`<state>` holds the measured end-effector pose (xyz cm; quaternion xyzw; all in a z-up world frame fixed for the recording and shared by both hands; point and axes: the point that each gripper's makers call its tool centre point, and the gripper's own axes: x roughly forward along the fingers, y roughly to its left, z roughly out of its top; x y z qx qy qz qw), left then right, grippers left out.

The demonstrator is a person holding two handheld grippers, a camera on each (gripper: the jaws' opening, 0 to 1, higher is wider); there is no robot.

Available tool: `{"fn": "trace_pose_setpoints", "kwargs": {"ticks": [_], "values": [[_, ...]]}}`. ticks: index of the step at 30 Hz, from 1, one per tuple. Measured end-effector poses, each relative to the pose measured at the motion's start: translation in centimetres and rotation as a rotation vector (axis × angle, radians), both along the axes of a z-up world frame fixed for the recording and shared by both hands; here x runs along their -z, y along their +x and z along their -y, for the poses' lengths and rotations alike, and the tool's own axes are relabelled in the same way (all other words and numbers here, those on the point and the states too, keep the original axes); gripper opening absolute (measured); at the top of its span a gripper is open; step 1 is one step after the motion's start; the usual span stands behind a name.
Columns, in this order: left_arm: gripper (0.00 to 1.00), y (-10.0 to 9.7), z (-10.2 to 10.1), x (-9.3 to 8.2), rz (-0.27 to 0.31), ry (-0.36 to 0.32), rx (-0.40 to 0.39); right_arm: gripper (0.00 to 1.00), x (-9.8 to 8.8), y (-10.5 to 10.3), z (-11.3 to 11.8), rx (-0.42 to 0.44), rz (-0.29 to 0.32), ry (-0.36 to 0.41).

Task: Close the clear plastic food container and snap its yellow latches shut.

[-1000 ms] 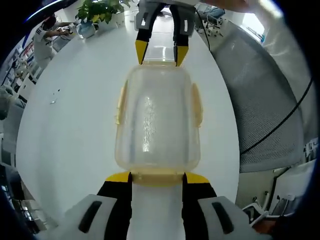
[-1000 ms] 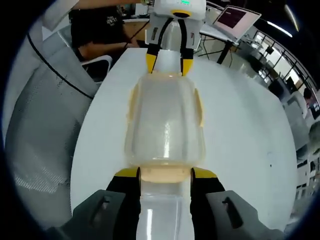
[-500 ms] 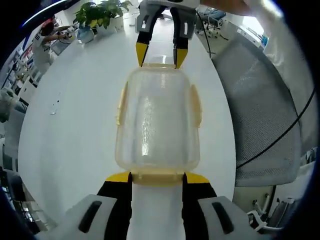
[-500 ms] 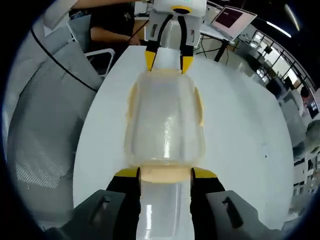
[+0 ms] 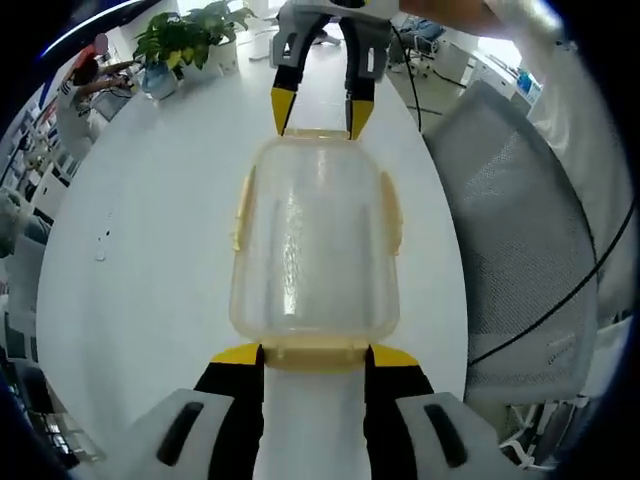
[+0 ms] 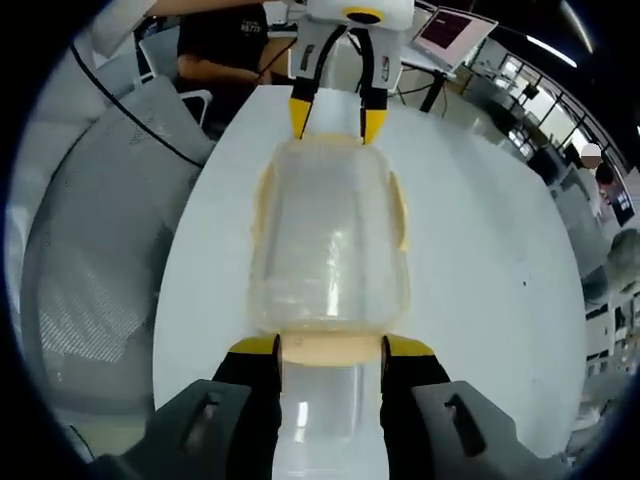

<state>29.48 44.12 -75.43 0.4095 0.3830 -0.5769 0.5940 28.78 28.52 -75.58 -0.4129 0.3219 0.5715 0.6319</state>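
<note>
Container [image 5: 315, 240] of clear plastic, lid on, lies on the white table [image 5: 150, 260] — left tongs [image 5: 315, 352] and right tongs [image 6: 332, 346] each grasping an end latch — chair [image 5: 520, 230] alongside.

I saw the food container [image 5: 315, 240] as clear, faintly yellowish plastic, with pale yellow latches [image 5: 392, 212] on its sides and ends. My left tool [image 5: 315, 352] had black jaws tipped in bright yellow, on a light grey body; my right tool [image 6: 331, 345] looked the same. The counter [image 5: 150, 260] under it was plain glossy white. The chair [image 5: 520, 240] beside it had a grey mesh back with a fine dotted weave. A plant [image 5: 185, 35] at the far end was leafy green.
</note>
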Motion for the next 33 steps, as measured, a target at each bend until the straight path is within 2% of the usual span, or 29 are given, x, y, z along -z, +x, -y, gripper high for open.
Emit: {"fn": "trace_pose_setpoints", "kwargs": {"ticks": [24,33], "values": [[0.34,-0.6,5.6,-0.3,-0.018,-0.005,0.002,0.34,0.1,-0.9,6.0,0.008,-0.021,-0.021],[0.34,-1.0,8.1,-0.3,-0.022,-0.011,0.001,0.34,0.3,-1.1,8.9,0.013,-0.030,-0.017]]}}
